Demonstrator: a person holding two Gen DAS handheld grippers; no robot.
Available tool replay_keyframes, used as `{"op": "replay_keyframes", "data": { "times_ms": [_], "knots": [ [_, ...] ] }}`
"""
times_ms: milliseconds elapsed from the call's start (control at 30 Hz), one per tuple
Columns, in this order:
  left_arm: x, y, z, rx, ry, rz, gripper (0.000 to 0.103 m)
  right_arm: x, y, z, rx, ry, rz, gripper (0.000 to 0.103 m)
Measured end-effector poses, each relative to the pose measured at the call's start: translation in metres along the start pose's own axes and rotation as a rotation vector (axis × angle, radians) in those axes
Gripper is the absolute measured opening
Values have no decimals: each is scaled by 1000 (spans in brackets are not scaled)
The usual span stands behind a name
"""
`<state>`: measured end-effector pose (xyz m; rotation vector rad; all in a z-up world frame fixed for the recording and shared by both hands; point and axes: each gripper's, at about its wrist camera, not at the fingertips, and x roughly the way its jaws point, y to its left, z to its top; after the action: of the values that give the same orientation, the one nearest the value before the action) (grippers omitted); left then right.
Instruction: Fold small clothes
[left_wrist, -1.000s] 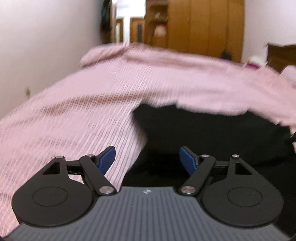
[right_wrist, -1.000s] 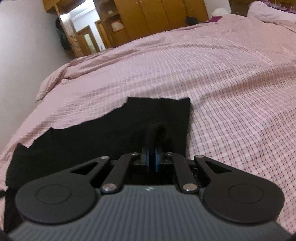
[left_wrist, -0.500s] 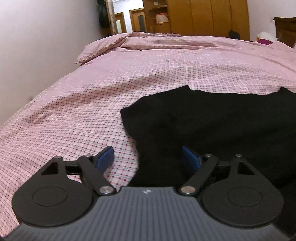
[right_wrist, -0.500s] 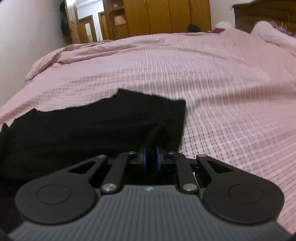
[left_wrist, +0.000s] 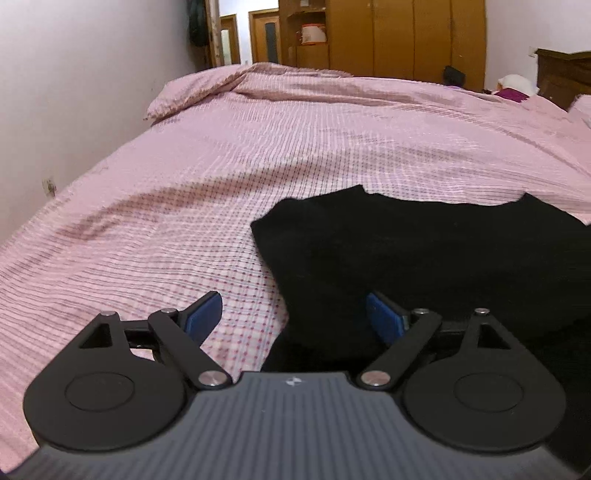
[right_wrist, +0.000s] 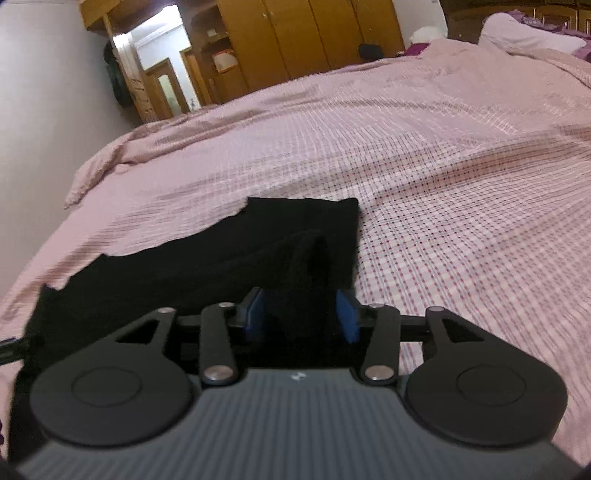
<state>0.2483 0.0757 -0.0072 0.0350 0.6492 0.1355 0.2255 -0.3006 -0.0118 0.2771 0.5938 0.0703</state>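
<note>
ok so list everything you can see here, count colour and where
black fabric garment: one, black, spread on the bed in front of both grippers
pink checked bedspread: one, pink with small dark checks, covering the whole bed under the garment
wooden wardrobe: one, orange-brown, against the far wall past the bed
wooden doors: two visible, brown, far left beside the wardrobe
white wall: one, white, along the bed's left side
white pillow: one, white, far right of the bed
left gripper: one, black with blue pads, open, straddling the garment's left edge
right gripper: one, black with blue pads, partly open, a raised fold of the garment between its pads
</note>
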Motion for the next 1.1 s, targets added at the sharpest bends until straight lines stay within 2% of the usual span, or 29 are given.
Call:
{"op": "replay_keyframes", "data": {
  "times_ms": [100,333,567,700,833,900,1033,1100],
  "knots": [
    [-28,4,-2,8,-9,-19,89,-28,7,-7,-27,0,22,46],
    [-86,18,-18,-44,13,-67,89,-88,18,-23,-29,9,46,46],
    [-131,29,-60,-95,69,-113,89,-133,16,-54,-18,40,43,46],
    [-143,30,-92,-124,119,-137,89,-150,9,-76,-2,53,26,46],
    [-152,28,-122,-106,147,-136,89,-163,3,-97,16,87,17,46],
    [-155,29,-135,-105,159,-158,89,-169,2,-107,12,103,8,46],
    [-150,35,-160,-171,206,-209,89,-173,-3,-124,11,153,5,46],
    [-150,37,-171,-202,191,-228,89,-173,-6,-133,14,171,6,46]
  ]
}}
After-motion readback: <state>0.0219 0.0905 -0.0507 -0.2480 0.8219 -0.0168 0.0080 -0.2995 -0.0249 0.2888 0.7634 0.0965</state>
